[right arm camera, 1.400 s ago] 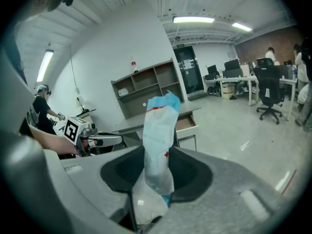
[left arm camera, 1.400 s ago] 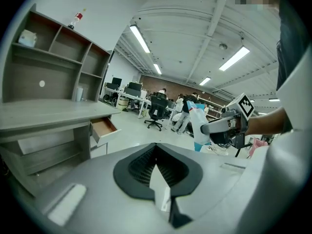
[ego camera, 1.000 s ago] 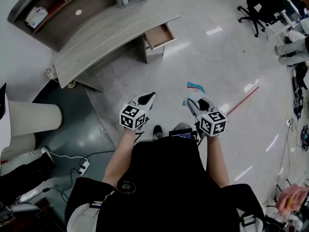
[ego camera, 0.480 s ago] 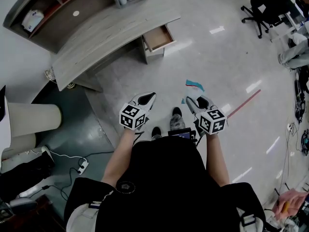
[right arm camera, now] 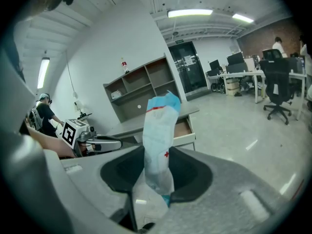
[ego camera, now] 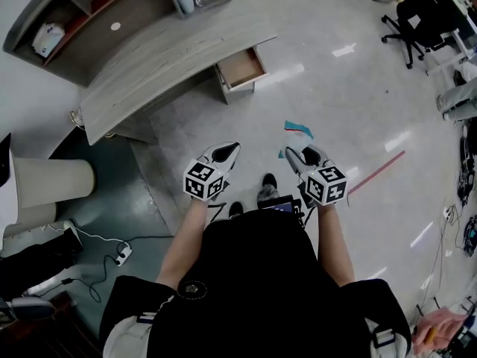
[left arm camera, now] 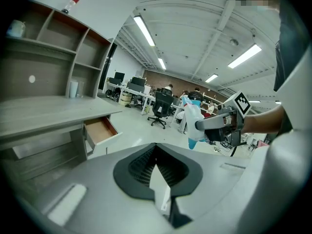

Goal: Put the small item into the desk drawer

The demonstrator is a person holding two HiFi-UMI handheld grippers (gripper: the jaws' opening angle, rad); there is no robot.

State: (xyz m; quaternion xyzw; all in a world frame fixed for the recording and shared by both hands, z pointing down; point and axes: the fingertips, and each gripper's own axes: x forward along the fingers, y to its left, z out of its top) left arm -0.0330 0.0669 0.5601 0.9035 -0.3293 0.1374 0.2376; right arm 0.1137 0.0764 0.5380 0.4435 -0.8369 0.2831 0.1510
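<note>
Room: an office is shown from above, with a pale glossy floor (ego camera: 335,88).
Desk (ego camera: 164,54): curved and grey, set ahead and left, well apart from both grippers.
Drawer (ego camera: 242,67): pulled open at the desk's right end.
Packet (right arm camera: 158,130): blue-and-white, red cross printed; held upright above the floor, off the desk.
Right gripper (ego camera: 292,154): clamped on the packet's lower end.
Left gripper (ego camera: 231,149): jaws pressed together, nothing held.

You hold both grippers side by side before your waist, pointing forward. Your left gripper (ego camera: 227,151) has its jaws together with nothing between them. Your right gripper (ego camera: 296,156) is clamped on a pale blue packet (right arm camera: 158,140).
</note>
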